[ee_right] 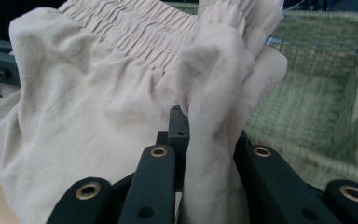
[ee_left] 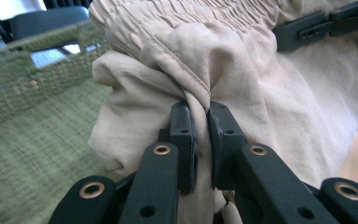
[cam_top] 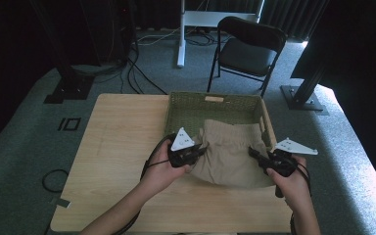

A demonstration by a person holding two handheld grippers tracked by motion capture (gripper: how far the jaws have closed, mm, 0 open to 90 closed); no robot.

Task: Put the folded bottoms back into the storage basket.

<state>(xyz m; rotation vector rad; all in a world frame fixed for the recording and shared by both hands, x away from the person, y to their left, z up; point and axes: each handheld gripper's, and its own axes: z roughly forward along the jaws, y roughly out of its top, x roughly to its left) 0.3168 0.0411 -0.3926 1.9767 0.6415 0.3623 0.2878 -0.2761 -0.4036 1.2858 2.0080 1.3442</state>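
**Soft beige garment pinched at both sides over the basket**

The beige garment [cam_top: 230, 152], with a gathered elastic waistband, hangs between the two tools at the near edge of the green woven basket [cam_top: 210, 110], which stands toward the far side of the surface [cam_top: 117, 147]. The left tool [cam_top: 196, 152] is clamped tight on a bunched fold at the garment's left side; in the left gripper view the cloth [ee_left: 200, 93] is squeezed thin between its pads. The right tool [cam_top: 257, 155] is likewise closed on a thick fold at the right side, with fabric [ee_right: 214, 116] spilling over its jaws.

It looks like light, limp woven cloth: it sags, creases and takes no shape of its own, and nothing about it is fragile. A thin pinch could slide out, so the gathered waistband or a doubled fold probably gives the surest hold. Holds at two spread points should keep it from drooping into a heap.
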